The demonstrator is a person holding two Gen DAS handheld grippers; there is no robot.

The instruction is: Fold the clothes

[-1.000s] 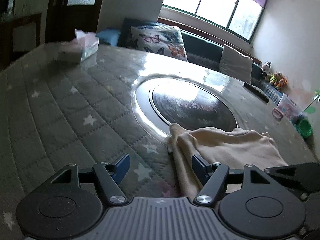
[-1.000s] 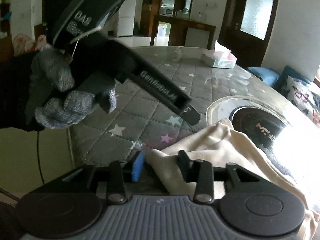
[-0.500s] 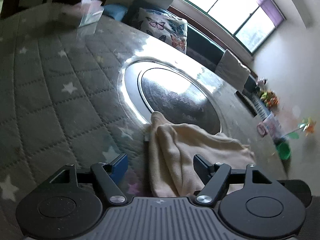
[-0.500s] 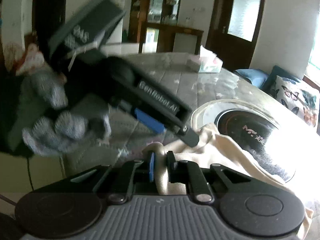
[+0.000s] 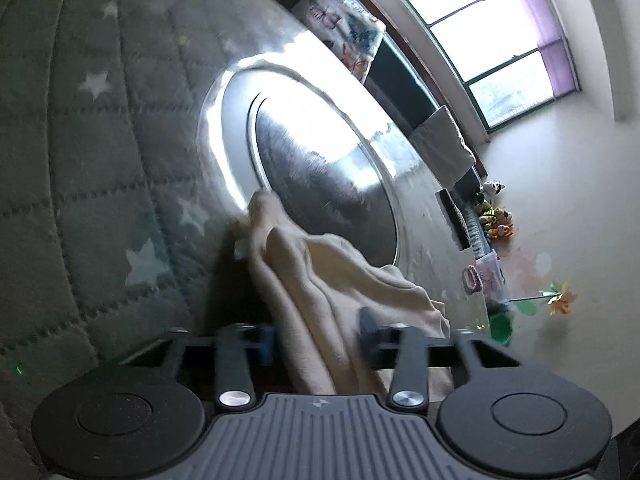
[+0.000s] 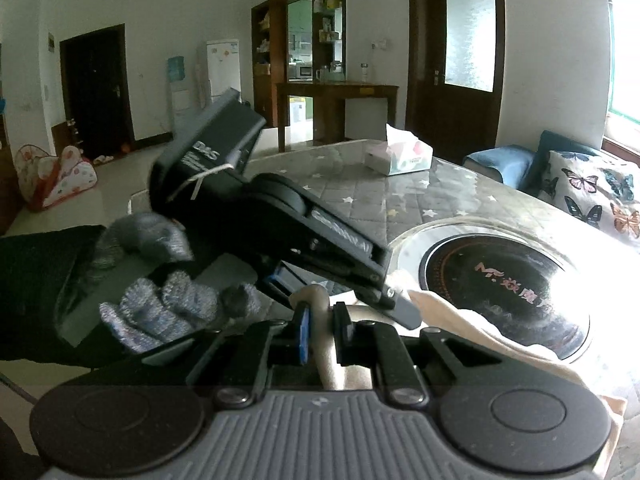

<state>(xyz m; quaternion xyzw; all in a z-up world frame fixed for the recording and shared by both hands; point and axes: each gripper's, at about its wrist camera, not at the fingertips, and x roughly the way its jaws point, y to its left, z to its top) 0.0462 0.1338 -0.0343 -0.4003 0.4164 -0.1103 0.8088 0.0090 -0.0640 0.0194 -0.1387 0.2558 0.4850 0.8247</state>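
Blur and cut edges
Left gripper (image 5: 316, 334) fingertips smeared; cloth (image 5: 320, 280) runs under its body; tissue box cut off.

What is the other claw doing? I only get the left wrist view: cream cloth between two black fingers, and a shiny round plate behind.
Observer: The right claw is shut on a rolled edge of that same cream garment.
Visitor: And who holds the claw I am looking along?
Observer: A hand in a grey knit glove grips the left claw. Its jaws have just been closing, with the garment between them.
Visitor: Is anything else on the table?
Observer: A tissue box stands at the far side of the quilted table.
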